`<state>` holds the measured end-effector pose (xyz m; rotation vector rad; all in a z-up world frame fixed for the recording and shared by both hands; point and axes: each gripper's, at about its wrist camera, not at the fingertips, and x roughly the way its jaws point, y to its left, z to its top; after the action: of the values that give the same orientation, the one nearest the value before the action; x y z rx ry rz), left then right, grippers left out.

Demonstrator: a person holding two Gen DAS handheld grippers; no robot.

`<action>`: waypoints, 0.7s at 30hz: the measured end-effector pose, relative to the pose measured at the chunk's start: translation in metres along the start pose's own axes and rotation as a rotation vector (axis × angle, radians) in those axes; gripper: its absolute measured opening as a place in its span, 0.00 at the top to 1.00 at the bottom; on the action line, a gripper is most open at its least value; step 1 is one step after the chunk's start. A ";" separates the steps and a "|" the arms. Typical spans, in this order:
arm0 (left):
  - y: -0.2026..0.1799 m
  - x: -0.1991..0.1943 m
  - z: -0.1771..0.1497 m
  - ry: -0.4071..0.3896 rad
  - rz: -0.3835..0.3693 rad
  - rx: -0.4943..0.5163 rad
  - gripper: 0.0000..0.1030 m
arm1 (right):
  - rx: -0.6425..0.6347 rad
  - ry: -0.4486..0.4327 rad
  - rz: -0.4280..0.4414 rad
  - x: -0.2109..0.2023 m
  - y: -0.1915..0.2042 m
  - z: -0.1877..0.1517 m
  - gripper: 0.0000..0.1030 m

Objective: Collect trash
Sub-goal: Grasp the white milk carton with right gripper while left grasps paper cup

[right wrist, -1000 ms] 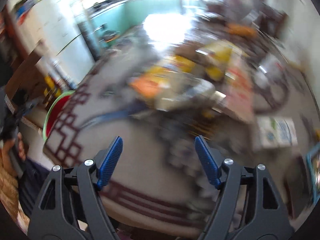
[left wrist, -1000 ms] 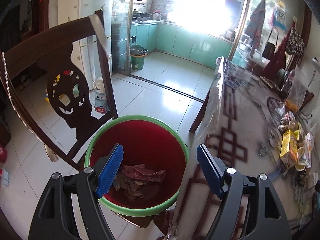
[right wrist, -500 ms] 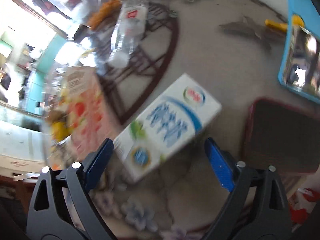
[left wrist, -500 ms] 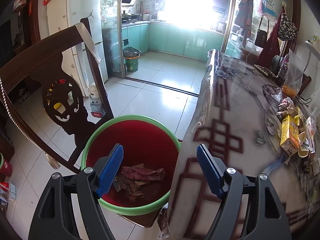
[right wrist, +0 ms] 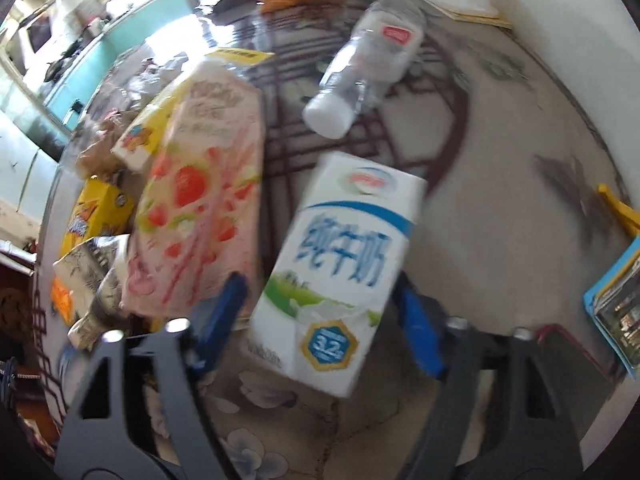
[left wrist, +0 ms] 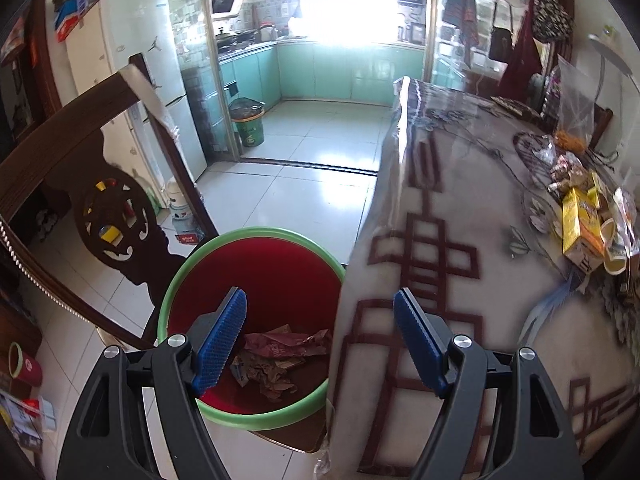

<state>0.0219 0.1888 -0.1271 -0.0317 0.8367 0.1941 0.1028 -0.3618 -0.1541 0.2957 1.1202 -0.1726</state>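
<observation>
— Where does the left gripper (left wrist: 320, 338) sit?

— Low in the left wrist view, its jaws spread wide and holding nothing. One blue pad (left wrist: 219, 343) hangs over the red bin (left wrist: 256, 416) with the green rim, the other over the edge of the patterned tablecloth (left wrist: 460, 208). The bin fills the lower centre of the frame, tucked beside the table, with crumpled wrappers (left wrist: 280, 354) lying at its bottom. A dark carved chair (left wrist: 108, 208) stands at the left.

— And the right gripper (right wrist: 320, 320)?

— It is at the bottom of the right wrist view, jaws parted on either side of the white and blue milk carton (right wrist: 340, 264), which lies on the table in the centre of the frame. The picture is blurred; I cannot tell whether the pads touch the carton, though a gap seems to show on the left side.

— What else lies near it?

— A pink strawberry box (right wrist: 200, 208) just beside the carton on the left, yellow boxes (right wrist: 96, 212) further left, and a clear plastic bottle (right wrist: 360, 68) on its side in the upper centre.
</observation>
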 end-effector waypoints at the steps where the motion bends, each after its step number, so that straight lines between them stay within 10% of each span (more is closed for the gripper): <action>1: -0.004 0.001 -0.001 0.004 -0.004 0.013 0.29 | 0.007 -0.001 0.016 -0.002 -0.001 -0.002 0.47; 8: -0.035 -0.024 0.006 -0.033 -0.172 -0.025 0.31 | -0.021 -0.062 0.109 -0.046 0.005 -0.011 0.49; 15: -0.171 -0.049 0.050 -0.039 -0.468 0.195 0.27 | 0.008 -0.055 0.165 -0.041 -0.001 -0.010 0.49; 21: -0.268 -0.020 0.069 0.083 -0.545 0.263 0.26 | 0.058 -0.046 0.195 -0.029 -0.007 -0.003 0.49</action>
<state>0.1085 -0.0705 -0.0794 -0.0203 0.9011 -0.4320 0.0855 -0.3678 -0.1300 0.4484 1.0357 -0.0385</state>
